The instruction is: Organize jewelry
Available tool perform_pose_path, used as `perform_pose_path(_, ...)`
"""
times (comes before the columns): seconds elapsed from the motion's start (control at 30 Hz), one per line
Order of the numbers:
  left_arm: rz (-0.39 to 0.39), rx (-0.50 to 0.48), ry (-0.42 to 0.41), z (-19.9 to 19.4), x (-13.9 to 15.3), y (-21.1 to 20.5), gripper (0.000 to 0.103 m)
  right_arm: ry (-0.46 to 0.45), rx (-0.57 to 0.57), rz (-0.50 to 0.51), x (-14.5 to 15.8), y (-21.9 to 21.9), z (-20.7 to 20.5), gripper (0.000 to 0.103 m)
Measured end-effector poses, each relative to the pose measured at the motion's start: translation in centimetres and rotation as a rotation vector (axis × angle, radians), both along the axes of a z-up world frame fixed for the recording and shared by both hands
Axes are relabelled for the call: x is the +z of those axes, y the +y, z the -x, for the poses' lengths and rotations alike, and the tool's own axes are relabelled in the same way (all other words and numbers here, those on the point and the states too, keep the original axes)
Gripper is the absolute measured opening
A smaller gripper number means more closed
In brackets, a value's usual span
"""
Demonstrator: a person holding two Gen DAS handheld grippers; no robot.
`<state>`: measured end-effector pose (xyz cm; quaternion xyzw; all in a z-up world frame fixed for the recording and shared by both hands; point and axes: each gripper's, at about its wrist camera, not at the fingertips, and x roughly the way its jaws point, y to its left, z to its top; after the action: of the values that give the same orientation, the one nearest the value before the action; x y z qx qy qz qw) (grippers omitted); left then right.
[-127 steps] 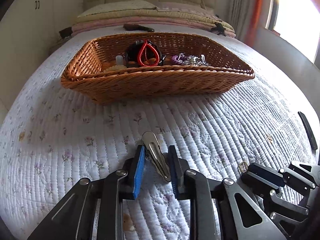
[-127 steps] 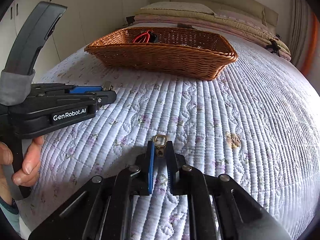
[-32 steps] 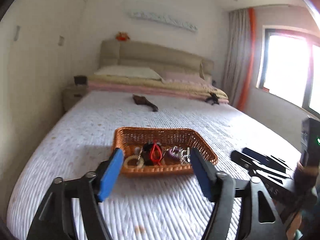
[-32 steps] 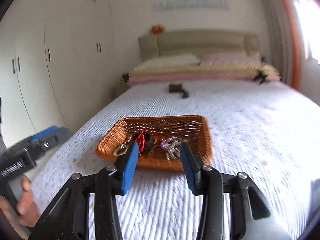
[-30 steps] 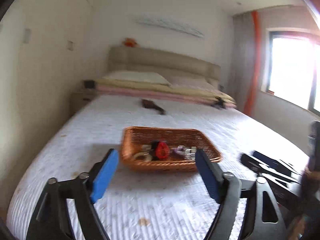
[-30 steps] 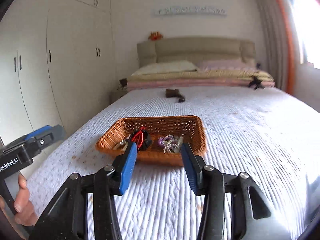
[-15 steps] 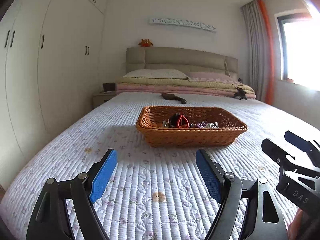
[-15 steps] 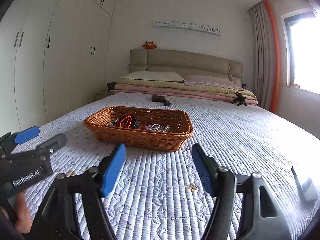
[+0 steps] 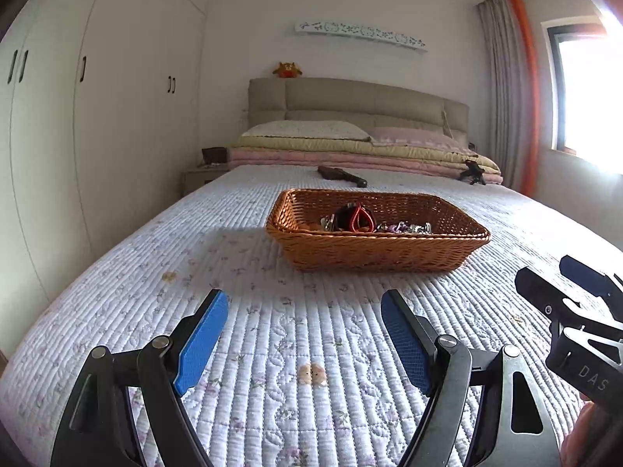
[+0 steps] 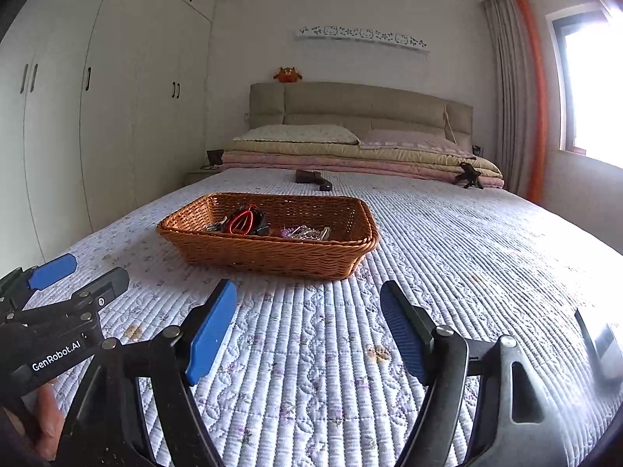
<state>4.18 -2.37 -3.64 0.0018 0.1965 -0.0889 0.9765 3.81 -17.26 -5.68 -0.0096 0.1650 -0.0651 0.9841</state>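
A brown wicker basket [image 9: 381, 251] stands on the quilted bed, also in the right wrist view [image 10: 272, 253]. Inside lie a red coiled band [image 9: 360, 218] [image 10: 241, 221], silvery and purple beaded pieces [image 9: 405, 227] [image 10: 307, 232] and dark items. My left gripper [image 9: 303, 334] is open and empty, held low over the quilt well short of the basket. My right gripper [image 10: 307, 330] is open and empty too, beside it to the right. Each gripper shows at the edge of the other's view, the right one [image 9: 564, 295] and the left one [image 10: 66, 276].
The white quilt [image 9: 272, 311] spreads around the basket. A dark object [image 9: 342, 175] lies further up the bed, and a small black tripod-like thing [image 10: 469, 175] by the folded blankets. A flat dark device [image 10: 601, 344] lies at the right. Wardrobes line the left wall.
Both grippers held a hair clip and a small gold piece on the quilt earlier; now both are open and empty, drawn back and lowered, with the basket further off.
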Motion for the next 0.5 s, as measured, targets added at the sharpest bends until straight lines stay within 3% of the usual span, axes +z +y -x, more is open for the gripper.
perform_pose_path(0.5,-0.001,0.007,0.009,-0.19,-0.11,0.01,0.082,0.007,-0.003,0.003,-0.01,0.00,-0.14,0.081)
